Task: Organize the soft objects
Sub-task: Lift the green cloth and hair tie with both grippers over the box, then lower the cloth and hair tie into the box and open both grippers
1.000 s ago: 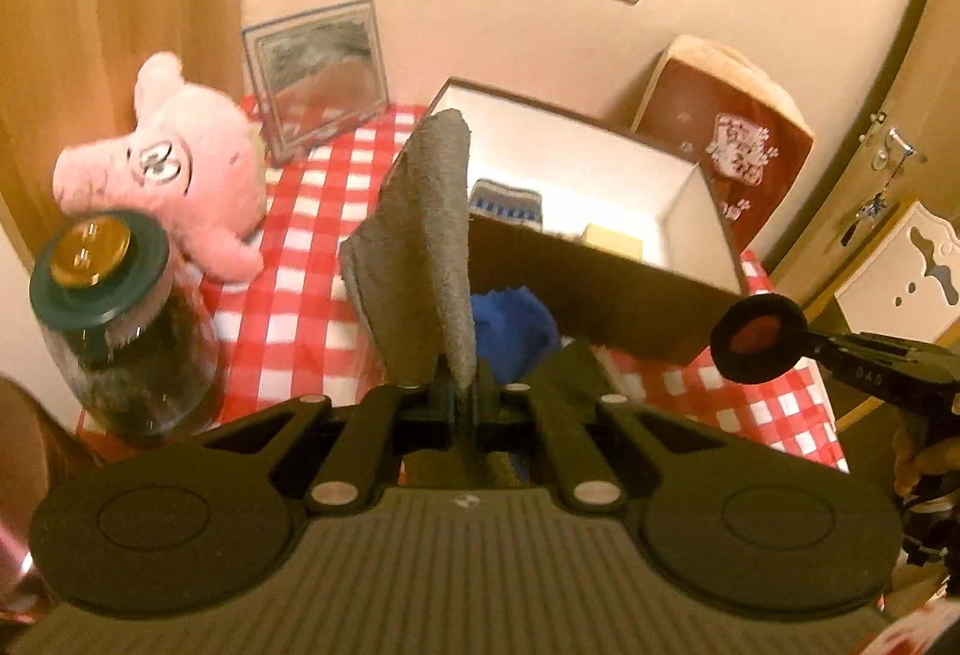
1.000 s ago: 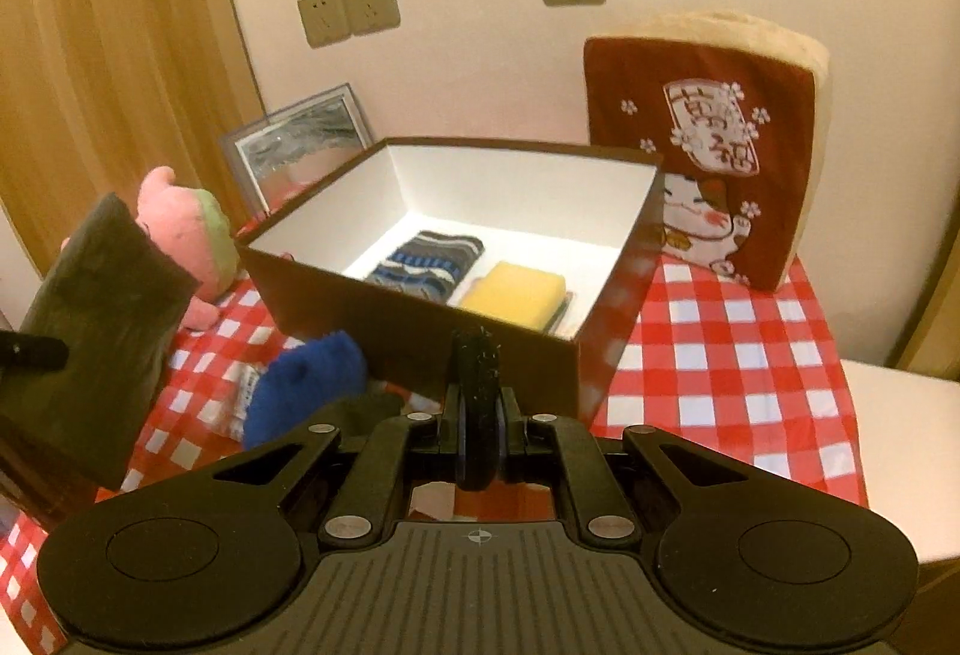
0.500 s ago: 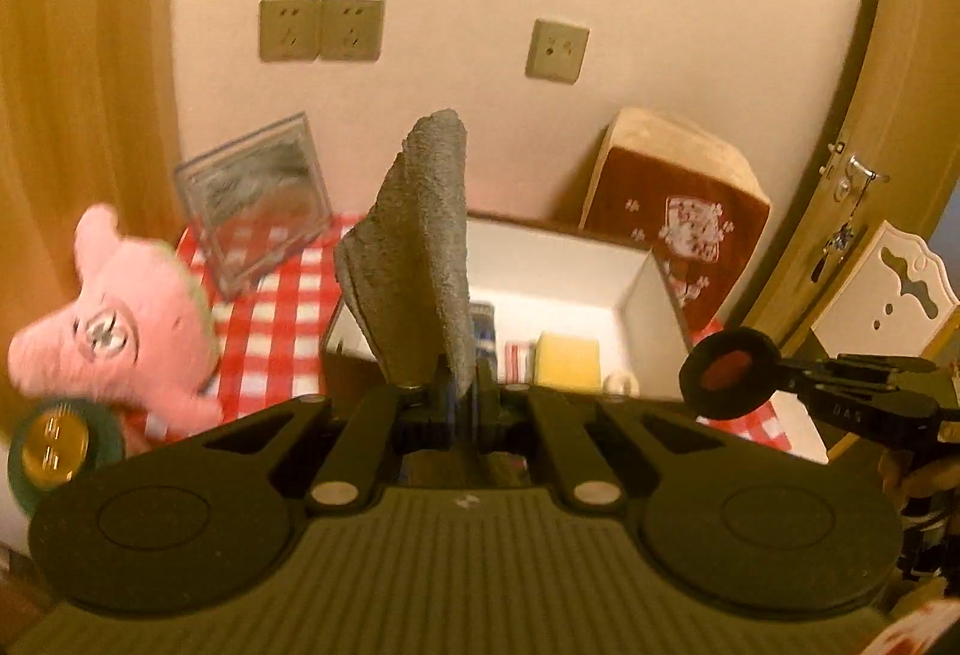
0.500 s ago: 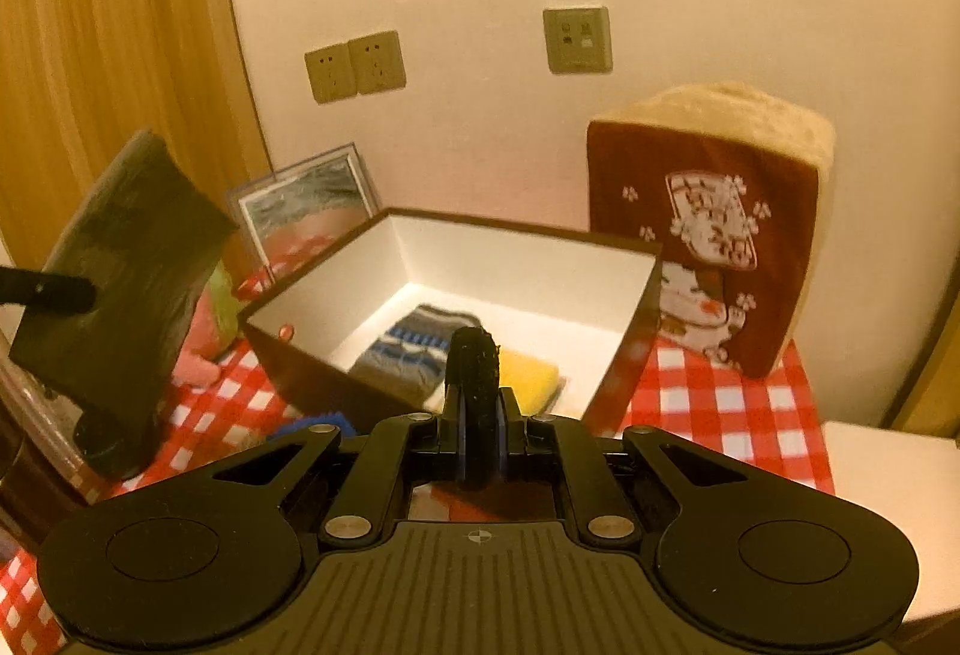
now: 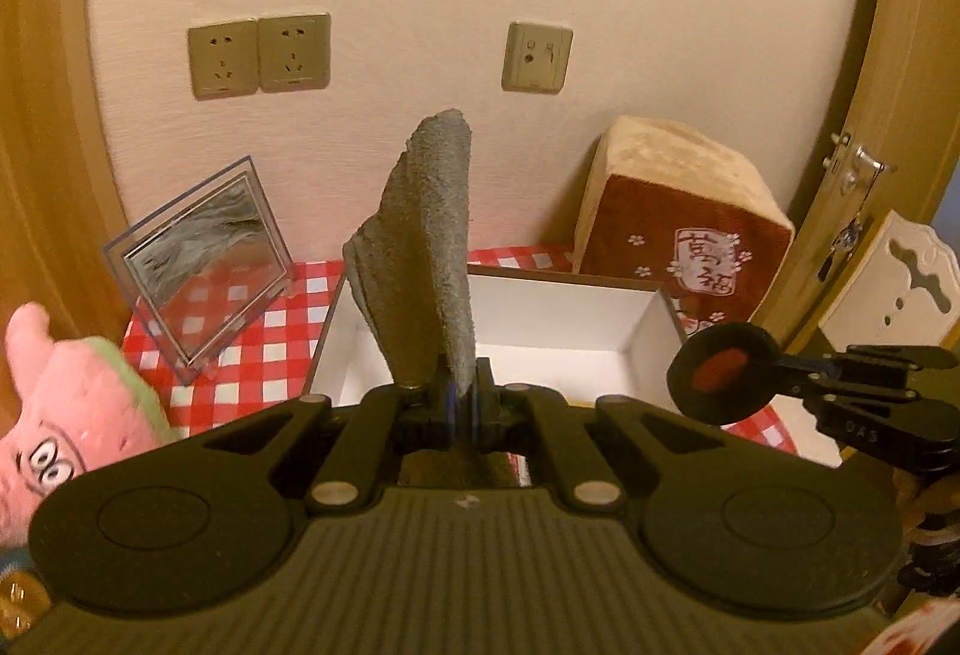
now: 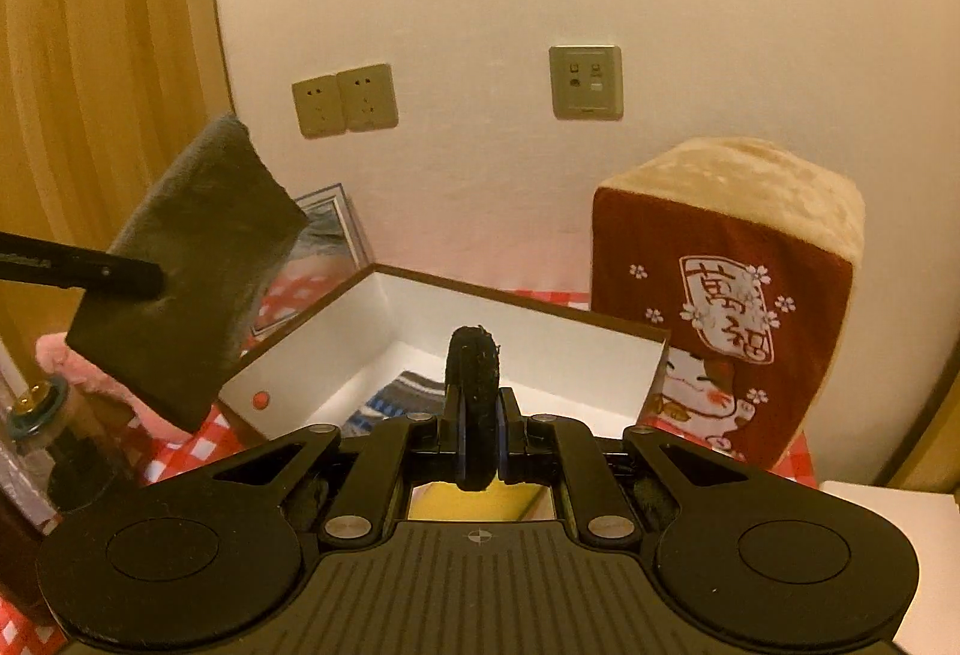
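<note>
left gripper (image 5: pixel 459 403) clamped on the grey cloth (image 5: pixel 426 247), held above the open box (image 5: pixel 654 322) near rim — right gripper (image 6: pixel 477 415) pinching a black round pad (image 6: pixel 474 355), beside it.

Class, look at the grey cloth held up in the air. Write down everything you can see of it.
The grey cloth is a folded, fuzzy, towel-like piece, roughly rectangular with one upper corner rounded. The left gripper is shut on its lower edge, so it stands upright, clear of the table, in front of the open box and near its left end. From the left wrist view it shows edge-on, tapering upward. Only the fingers touch it.
</note>
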`<state>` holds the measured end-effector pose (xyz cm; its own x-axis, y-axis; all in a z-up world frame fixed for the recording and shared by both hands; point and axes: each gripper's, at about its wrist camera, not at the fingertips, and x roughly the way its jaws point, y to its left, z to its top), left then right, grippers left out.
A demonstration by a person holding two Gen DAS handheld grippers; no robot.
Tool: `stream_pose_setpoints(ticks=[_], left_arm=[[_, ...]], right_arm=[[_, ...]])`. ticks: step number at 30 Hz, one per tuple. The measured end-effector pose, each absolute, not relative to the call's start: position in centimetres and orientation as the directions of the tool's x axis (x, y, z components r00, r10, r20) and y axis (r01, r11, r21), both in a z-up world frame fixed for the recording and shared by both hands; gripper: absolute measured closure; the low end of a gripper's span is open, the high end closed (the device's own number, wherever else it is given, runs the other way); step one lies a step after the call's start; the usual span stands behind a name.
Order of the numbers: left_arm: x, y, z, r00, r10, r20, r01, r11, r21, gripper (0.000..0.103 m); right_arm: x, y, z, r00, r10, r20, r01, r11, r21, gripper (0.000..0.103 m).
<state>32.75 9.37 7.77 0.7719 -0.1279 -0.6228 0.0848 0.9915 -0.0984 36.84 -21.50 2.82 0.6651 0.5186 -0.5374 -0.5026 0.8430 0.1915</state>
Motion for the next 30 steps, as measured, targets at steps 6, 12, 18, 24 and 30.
stream_pose_setpoints(ticks=[6, 12, 18, 24, 30], left_arm=[[37.0, 9.5, 6.0, 0.742, -0.109, -0.662, 0.093, 0.994, -0.059, 0.099], [40.7, 9.7, 4.1, 0.711, -0.084, -0.698, 0.100, 0.995, -0.018, 0.099], [43.2, 9.6, 1.7, 0.675, -0.062, -0.736, 0.112, 0.993, 0.020, 0.099], [44.6, 9.4, -1.3, 0.625, -0.038, -0.779, 0.135, 0.989, 0.060, 0.086], [44.8, 10.1, -2.5, 0.587, -0.053, -0.808, 0.115, 0.993, 0.018, 0.084]], right_arm=[[39.2, -21.3, 1.8, 0.665, 0.499, -0.555, -0.484, 0.855, 0.188, 0.094], [41.3, -21.0, 0.7, 0.663, 0.478, -0.576, -0.463, 0.867, 0.186, 0.094], [42.6, -20.9, -0.4, 0.657, 0.459, -0.598, -0.443, 0.877, 0.186, 0.094], [43.6, -20.5, -1.5, 0.649, 0.443, -0.619, -0.432, 0.884, 0.181, 0.094], [44.2, -20.0, -2.2, 0.638, 0.439, -0.633, -0.432, 0.884, 0.177, 0.094]])
